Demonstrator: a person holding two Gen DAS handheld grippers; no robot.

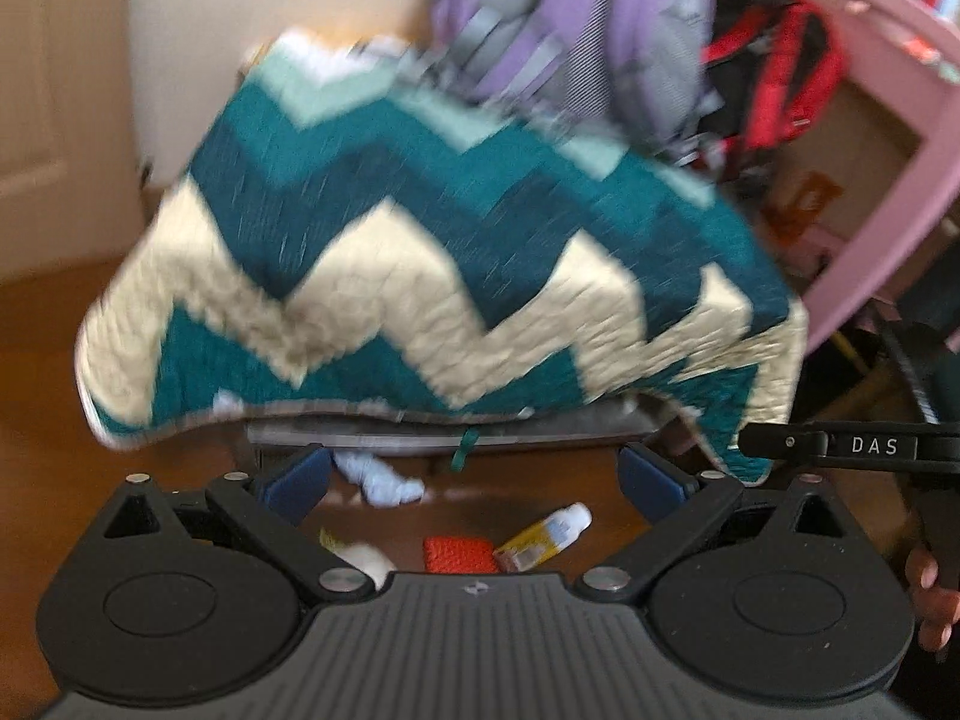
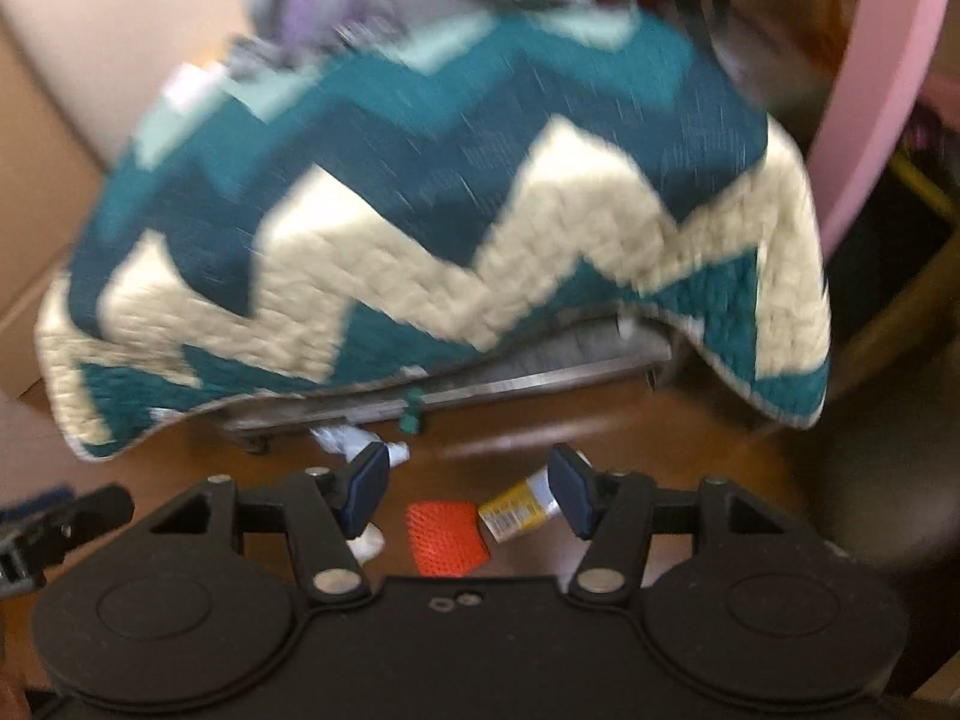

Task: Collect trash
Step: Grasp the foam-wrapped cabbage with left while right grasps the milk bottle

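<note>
Trash lies on the brown wooden floor: an orange textured piece (image 1: 459,553) (image 2: 447,537), a yellow and white tube (image 1: 543,534) (image 2: 519,510), a white crumpled scrap (image 1: 366,558) (image 2: 369,543) and a pale blue wad (image 1: 381,480) (image 2: 348,438). My left gripper (image 1: 474,477) hangs above them, jaws spread wide with nothing between. My right gripper (image 2: 469,487) is open too, with the orange piece and the tube seen below its gap. The right pad hides the tube's far end. Both views are blurred.
A teal and cream zigzag quilt (image 1: 420,270) (image 2: 420,228) drapes over a low metal frame (image 1: 420,435) just behind the trash. Beyond it are a purple backpack (image 1: 576,18), a red and black bag (image 1: 774,78), a pink frame (image 1: 900,138) and a pale wall.
</note>
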